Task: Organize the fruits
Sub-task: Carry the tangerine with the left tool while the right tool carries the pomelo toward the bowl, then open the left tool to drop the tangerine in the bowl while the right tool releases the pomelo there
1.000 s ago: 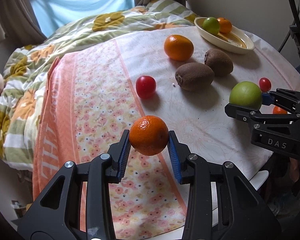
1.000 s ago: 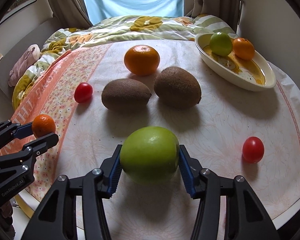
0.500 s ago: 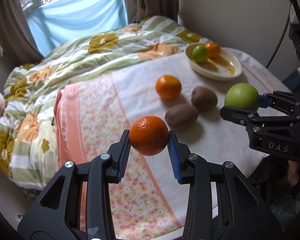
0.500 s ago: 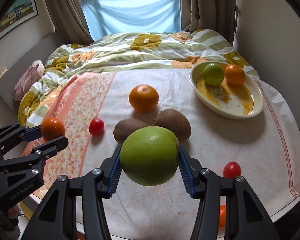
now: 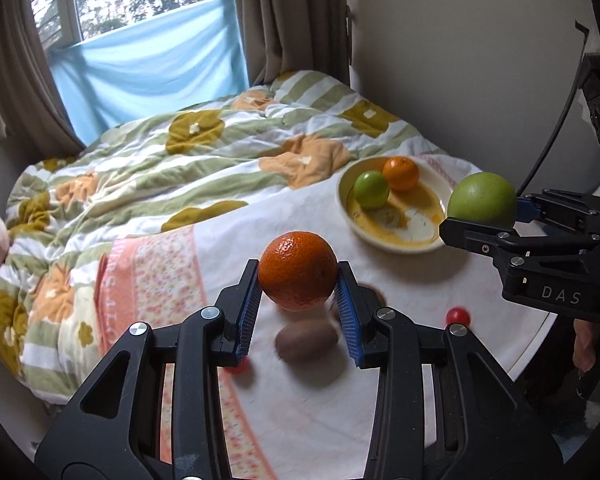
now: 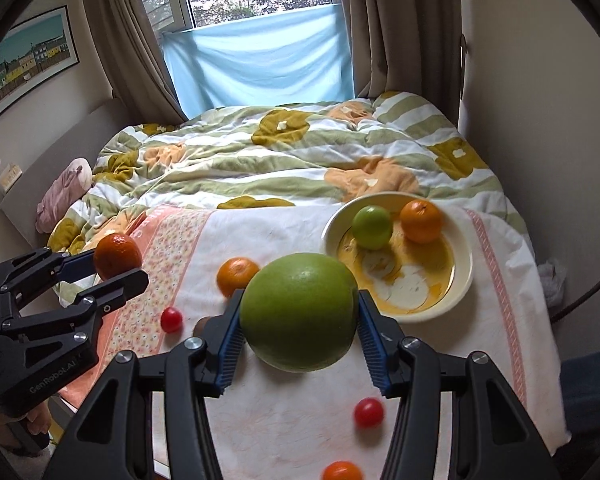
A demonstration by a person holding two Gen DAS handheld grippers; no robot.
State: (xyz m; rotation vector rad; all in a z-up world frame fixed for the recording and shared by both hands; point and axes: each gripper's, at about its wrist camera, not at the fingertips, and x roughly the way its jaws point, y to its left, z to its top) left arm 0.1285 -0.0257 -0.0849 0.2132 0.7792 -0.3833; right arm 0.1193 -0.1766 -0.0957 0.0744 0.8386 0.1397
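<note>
Change since the earlier frames: both hand-held grippers have risen higher above the worktop, each with its fruit, so the spread of fruit now lies farther below and the bowl sits nearer the middle of both views. Left hand-held gripper [image 5: 298,300]: closed on a mandarin [image 5: 297,270], clamped between the blue pads and held clear of the cloth; the same pair shows at the left edge of the right wrist view [image 6: 118,266]. Right hand-held gripper [image 6: 300,340]: jaws spread wide around a large green fruit [image 6: 299,312], both pads pressed to its sides, held in the air just beside the bowl. Bowl [image 6: 466,276]: cream, shallow, yellow inside, at the far right of the worktop; contains one small green fruit [image 6: 372,227] and one orange [image 6: 421,221], side by side. On the white and pink floral tablecloth [image 6: 284,420]: one loose orange [image 6: 236,276], one kiwi [image 5: 306,338] blurred below the left jaws, cherry tomatoes [image 6: 171,319] well apart, and a small orange fruit [image 6: 342,471] at the near edge. Behind the worktop: bed with green-striped floral quilt [image 5: 172,160].
</note>
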